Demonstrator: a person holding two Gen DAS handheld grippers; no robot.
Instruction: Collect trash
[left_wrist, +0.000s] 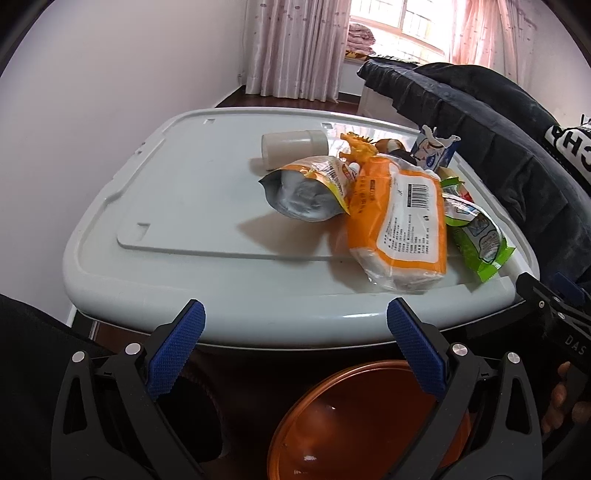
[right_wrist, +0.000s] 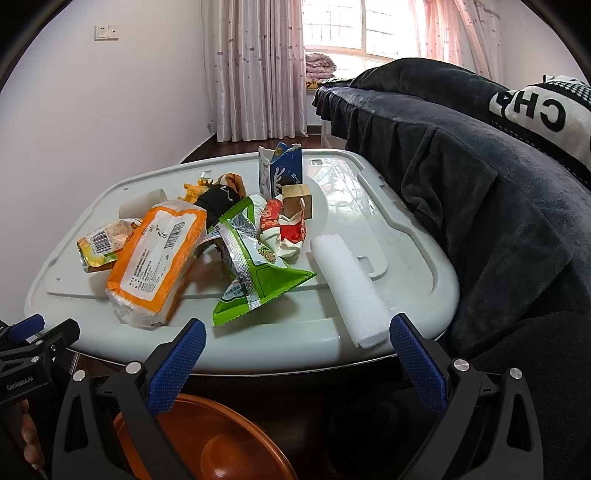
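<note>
Trash lies heaped on a pale grey bin lid (left_wrist: 177, 199) (right_wrist: 406, 254): an orange-and-white wrapper (left_wrist: 402, 225) (right_wrist: 159, 266), a torn yellow pouch (left_wrist: 310, 192) (right_wrist: 99, 247), a green snack bag (left_wrist: 476, 236) (right_wrist: 255, 273), a red wrapper (right_wrist: 286, 229), a blue milk carton (left_wrist: 434, 153) (right_wrist: 282, 171), a beige bottle (left_wrist: 293, 147) on its side and a white foam roll (right_wrist: 351, 291). My left gripper (left_wrist: 295, 347) hangs open at the lid's near edge, with nothing between its fingers. My right gripper (right_wrist: 297, 354) also stands open and empty, in front of the foam roll.
An orange basin (left_wrist: 369, 421) (right_wrist: 207, 439) sits on the floor below the lid's front edge. A dark blanket-covered bed (left_wrist: 498, 147) (right_wrist: 480, 177) borders the lid on the right. A wooden block (right_wrist: 297, 201) and an orange toy (left_wrist: 358, 149) lie among the trash. White wall to the left.
</note>
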